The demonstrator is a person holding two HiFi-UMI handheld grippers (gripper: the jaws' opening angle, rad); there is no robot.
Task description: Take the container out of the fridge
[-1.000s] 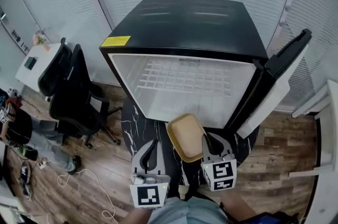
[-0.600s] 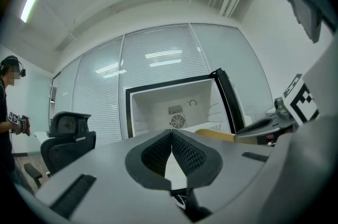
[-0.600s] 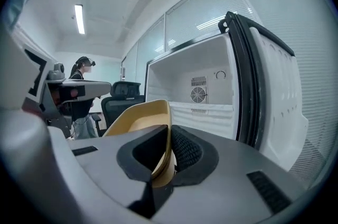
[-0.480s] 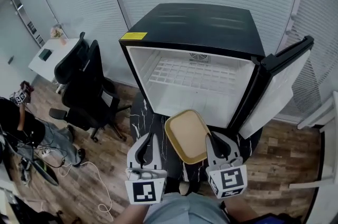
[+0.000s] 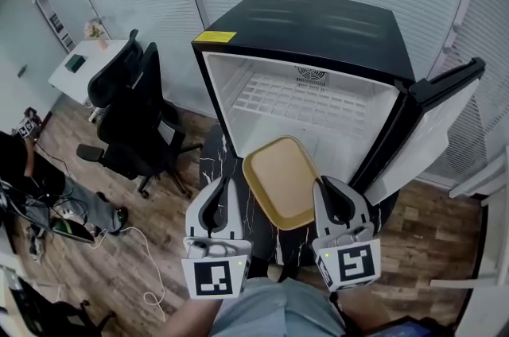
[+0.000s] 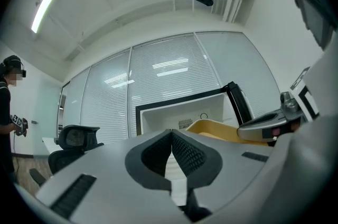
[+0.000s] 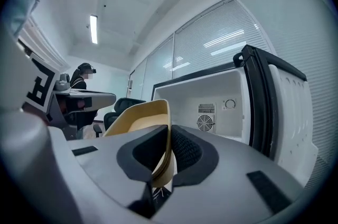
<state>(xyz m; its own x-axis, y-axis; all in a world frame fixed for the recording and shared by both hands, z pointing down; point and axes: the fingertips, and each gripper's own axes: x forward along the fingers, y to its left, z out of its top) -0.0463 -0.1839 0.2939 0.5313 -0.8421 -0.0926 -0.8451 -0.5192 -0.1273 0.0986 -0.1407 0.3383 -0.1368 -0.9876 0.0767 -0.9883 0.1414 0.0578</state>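
A shallow tan container point(image 5: 280, 179) hangs in the air in front of the open black fridge point(image 5: 318, 33), outside its white cavity point(image 5: 302, 109). My right gripper point(image 5: 328, 199) is shut on the container's right rim point(image 7: 165, 128), which runs between its dark pads. My left gripper point(image 5: 219, 204) is shut with nothing between its jaws point(image 6: 171, 145), just left of the container. From the left gripper view the container point(image 6: 216, 129) shows to the right with the right gripper point(image 6: 272, 123) on it.
The fridge door point(image 5: 433, 121) stands open at the right. The fridge rests on a dark marbled stand point(image 5: 215, 168). Black office chairs point(image 5: 131, 121) and a white desk point(image 5: 79, 61) stand at the left, where a person point(image 5: 20, 168) is. Blinds cover the glass walls behind.
Both grippers and the container have risen and now look larger in the head view. The container has tilted slightly. The head view has swung so the fridge sits further right.
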